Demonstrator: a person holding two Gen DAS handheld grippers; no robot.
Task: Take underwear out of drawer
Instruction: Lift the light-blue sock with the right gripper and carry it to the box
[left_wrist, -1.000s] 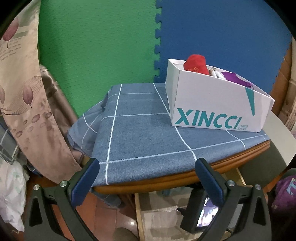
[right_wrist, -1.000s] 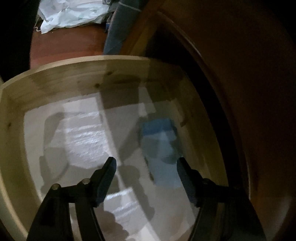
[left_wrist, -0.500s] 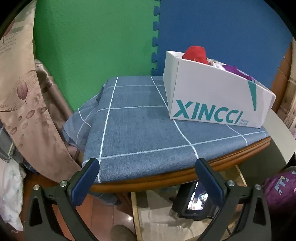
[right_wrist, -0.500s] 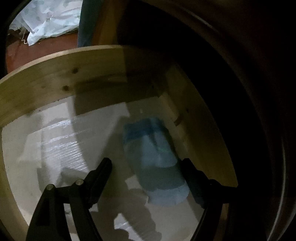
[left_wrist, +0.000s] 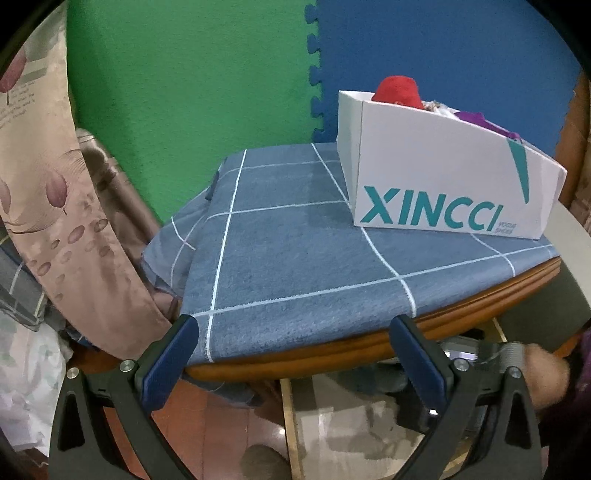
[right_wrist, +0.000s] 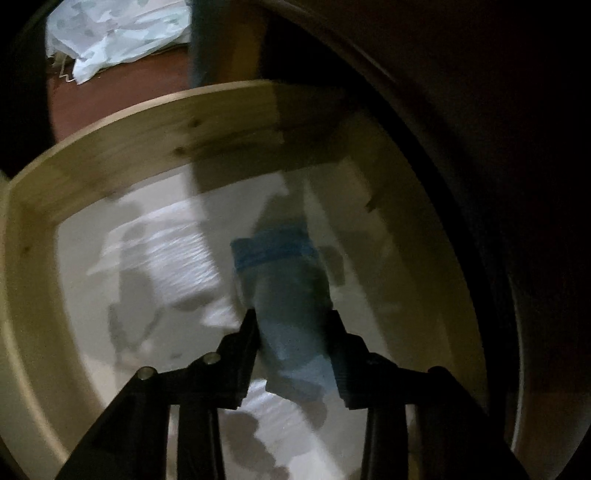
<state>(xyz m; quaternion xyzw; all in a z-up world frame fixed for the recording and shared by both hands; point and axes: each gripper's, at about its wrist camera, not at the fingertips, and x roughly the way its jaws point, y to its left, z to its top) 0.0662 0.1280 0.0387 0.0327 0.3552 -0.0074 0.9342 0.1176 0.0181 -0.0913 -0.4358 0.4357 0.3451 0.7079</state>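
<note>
In the right wrist view a folded blue underwear (right_wrist: 280, 254) lies on the white liner of the open wooden drawer (right_wrist: 147, 147), near its right wall. My right gripper (right_wrist: 293, 315) points down into the drawer, its jaws closing, and both pads touch the sides of the underwear's near end. My left gripper (left_wrist: 293, 325) hangs open in front of the table's wooden edge (left_wrist: 480, 306), with nothing between its fingers. In the left wrist view the drawer wall (left_wrist: 290, 424) shows under the table, with a hand (left_wrist: 543, 373) on the right gripper's body.
A white XINCCI shoebox (left_wrist: 443, 177) stands on the blue checked tablecloth (left_wrist: 295, 240), holding a red garment (left_wrist: 399, 88) and a purple one (left_wrist: 480, 120). A patterned curtain (left_wrist: 44, 184) hangs at the left. A white plastic bag (right_wrist: 118, 33) lies on the floor beyond the drawer.
My right gripper has moved over the blue underwear and its fingers have come together around it. The left gripper has stayed open and has barely shifted.
</note>
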